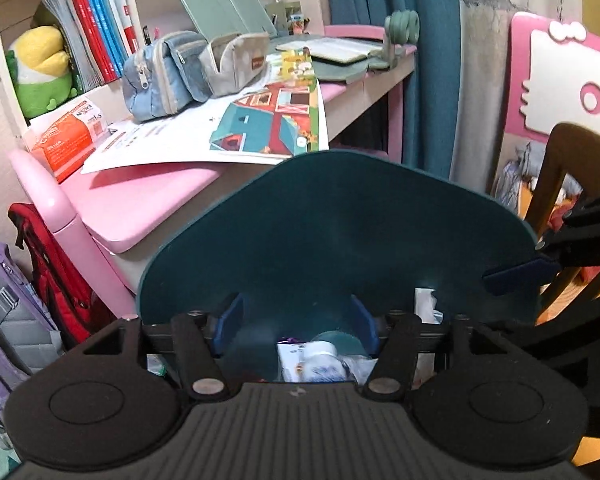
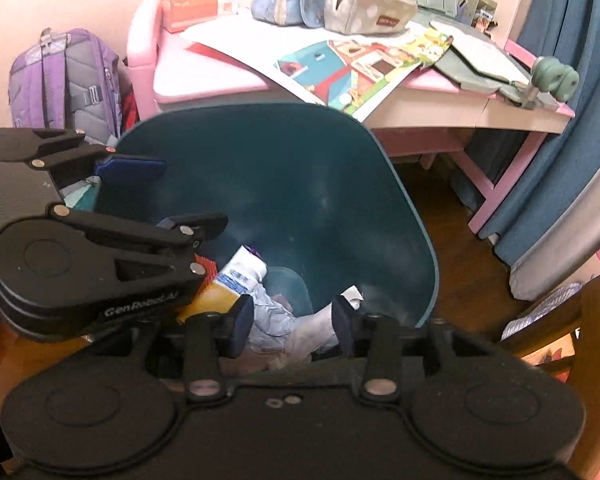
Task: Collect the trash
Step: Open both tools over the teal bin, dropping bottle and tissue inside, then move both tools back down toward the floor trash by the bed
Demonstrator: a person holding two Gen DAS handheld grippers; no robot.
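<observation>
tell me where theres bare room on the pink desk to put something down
The front left of the pink desk is bare, bordered by the orange box and the big printed sheet. Farther back it is crowded with pencil cases, papers and a notebook.

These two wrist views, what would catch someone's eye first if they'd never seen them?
The dark teal trash bin fills the middle of both views, with a white bottle and crumpled wrappers at its bottom. The left gripper straddles the bin's rim, one finger inside, one outside; the right gripper hangs open above the trash. Behind stands a cluttered pink desk with a colourful barn sheet overhanging its edge.
</observation>
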